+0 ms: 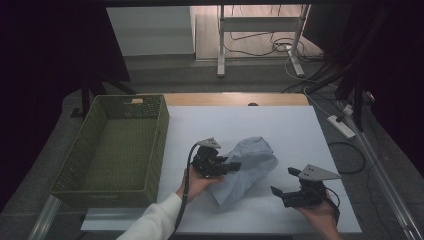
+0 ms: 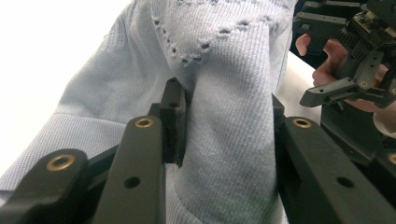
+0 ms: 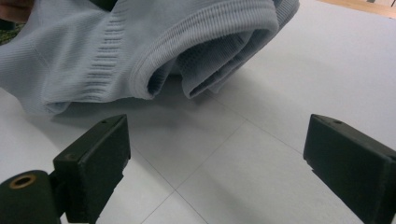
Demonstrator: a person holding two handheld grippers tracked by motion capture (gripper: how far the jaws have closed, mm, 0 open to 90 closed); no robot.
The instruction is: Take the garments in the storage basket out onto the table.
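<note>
A light blue knit garment (image 1: 248, 167) lies crumpled in the middle of the white table top (image 1: 280, 125). My left gripper (image 1: 232, 166) comes in from its left side and is shut on a thick fold of the garment (image 2: 229, 93), which bulges up between the two jaws. My right gripper (image 1: 282, 181) is held to the right of the garment, near the table's front edge. It stands open (image 3: 215, 158) with only bare table between its fingers, a short way from the garment's ribbed hem (image 3: 187, 42).
A green woven basket (image 1: 161, 145) sits at the table's left side. A strip of bare wood (image 1: 235, 99) runs along the far edge. A power strip (image 1: 341, 126) and cables lie on the floor to the right.
</note>
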